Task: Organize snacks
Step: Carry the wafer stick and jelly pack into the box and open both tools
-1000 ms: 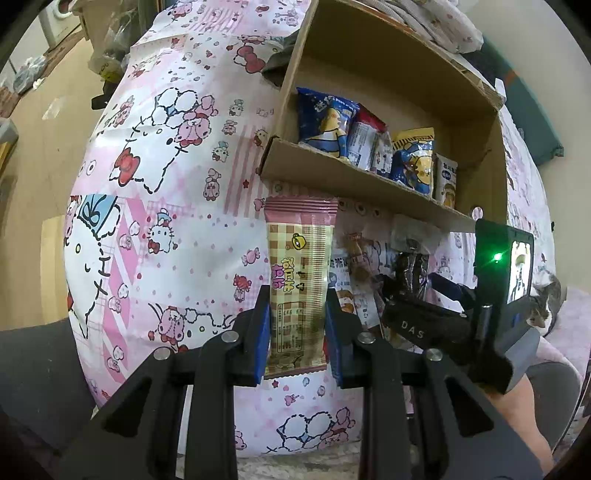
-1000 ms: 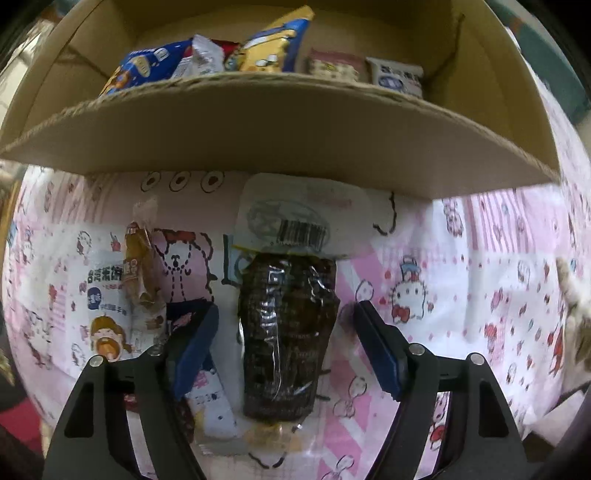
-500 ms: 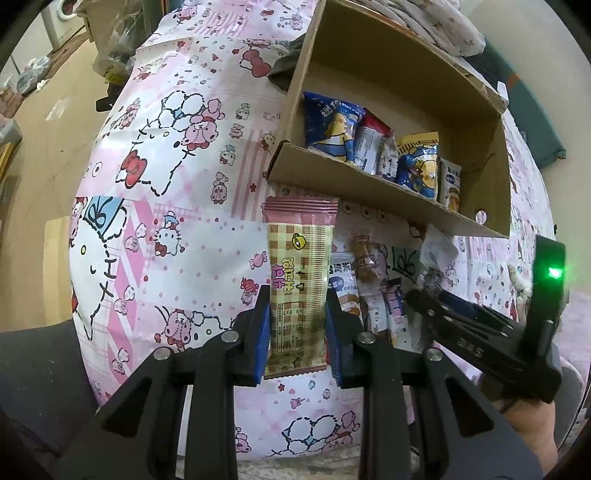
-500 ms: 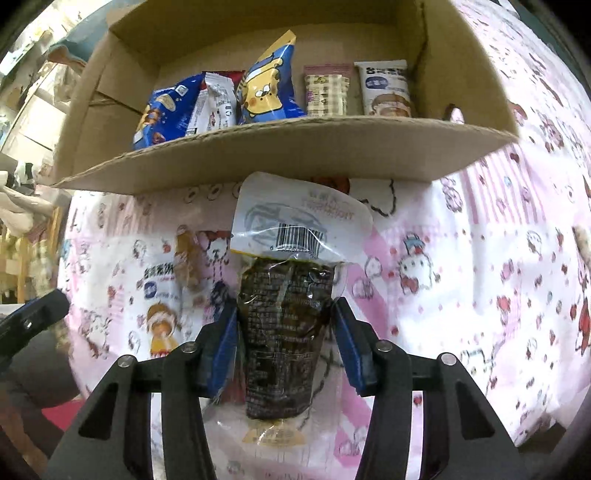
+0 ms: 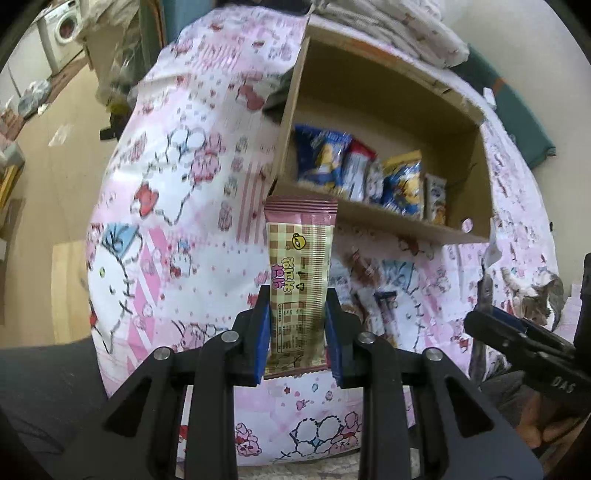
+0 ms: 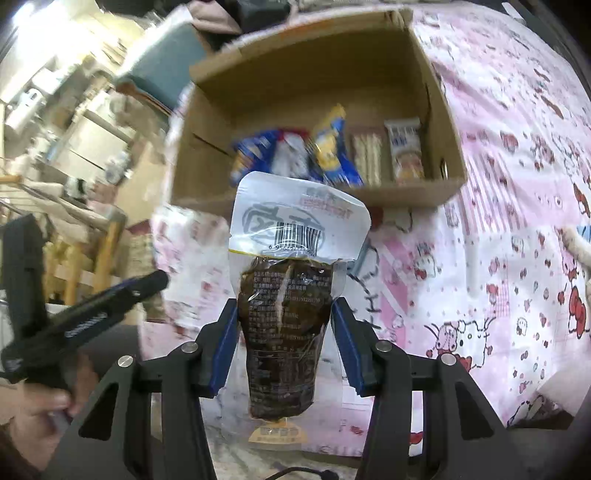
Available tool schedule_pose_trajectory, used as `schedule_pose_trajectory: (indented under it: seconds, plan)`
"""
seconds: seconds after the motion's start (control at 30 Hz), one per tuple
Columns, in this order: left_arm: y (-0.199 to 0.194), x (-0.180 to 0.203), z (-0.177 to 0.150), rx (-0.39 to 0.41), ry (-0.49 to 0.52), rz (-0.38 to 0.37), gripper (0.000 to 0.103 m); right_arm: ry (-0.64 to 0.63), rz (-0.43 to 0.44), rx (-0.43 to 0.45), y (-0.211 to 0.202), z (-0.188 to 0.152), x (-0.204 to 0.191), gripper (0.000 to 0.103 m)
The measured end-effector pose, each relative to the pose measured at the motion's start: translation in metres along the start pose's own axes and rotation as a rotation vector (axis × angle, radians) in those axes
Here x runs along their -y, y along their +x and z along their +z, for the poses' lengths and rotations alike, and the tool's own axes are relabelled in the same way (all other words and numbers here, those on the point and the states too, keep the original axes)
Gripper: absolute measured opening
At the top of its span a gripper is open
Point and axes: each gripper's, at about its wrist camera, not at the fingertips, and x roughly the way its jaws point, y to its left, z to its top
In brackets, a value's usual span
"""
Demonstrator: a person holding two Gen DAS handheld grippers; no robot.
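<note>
My left gripper [image 5: 297, 334] is shut on a long checked pink-and-cream snack bar [image 5: 300, 280], held upright above the bed. My right gripper [image 6: 283, 339] is shut on a clear pouch of dark brown snack [image 6: 286, 325] with a white barcode top, lifted off the bed. An open cardboard box [image 5: 476, 129] lies ahead with several snack packs [image 5: 400, 184] lined up inside; it also shows in the right wrist view [image 6: 441, 110]. A few loose snacks [image 5: 386, 314] lie on the cloth in front of the box.
A pink cartoon-print bedspread [image 5: 155, 206] covers the bed. A cat [image 5: 535, 299] sits at the right edge. The right gripper [image 5: 517, 336] shows at right in the left wrist view. Floor and a washing machine [image 5: 61, 31] lie to the left.
My right gripper closed on the brown pouch and lifted it up and back from the bed. My left gripper kept its bar and drew back slightly.
</note>
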Motion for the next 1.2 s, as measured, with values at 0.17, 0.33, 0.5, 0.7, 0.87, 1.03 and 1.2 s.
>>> schedule_pose_trajectory:
  seconds: [0.17,0.33,0.5,0.7,0.87,1.03,1.2]
  plan:
    - [-0.039,0.002,0.029,0.083,0.028,-0.05,0.023,-0.009,0.029,0.057,-0.024,0.015,0.004,0.052]
    - [-0.056,0.007,0.065,0.122,0.046,-0.042,0.023,-0.002,0.027,0.113,-0.03,0.048,0.004,0.052]
    - [-0.053,0.022,0.097,0.138,0.06,-0.047,0.023,-0.007,-0.002,0.166,-0.031,0.08,0.006,0.052]
    - [-0.024,0.048,0.122,0.147,0.109,-0.057,0.023,0.004,-0.052,0.234,-0.017,0.114,0.017,0.053]
    - [0.025,0.058,0.127,0.116,0.138,-0.077,0.023,-0.018,-0.119,0.177,0.028,0.123,0.037,0.053]
    - [0.071,0.052,0.125,0.049,0.15,-0.063,0.023,0.013,-0.151,0.149,0.05,0.123,0.05,0.053]
    - [0.08,0.046,0.123,0.043,0.122,-0.07,0.023,0.026,-0.162,0.128,0.059,0.125,0.056,0.054]
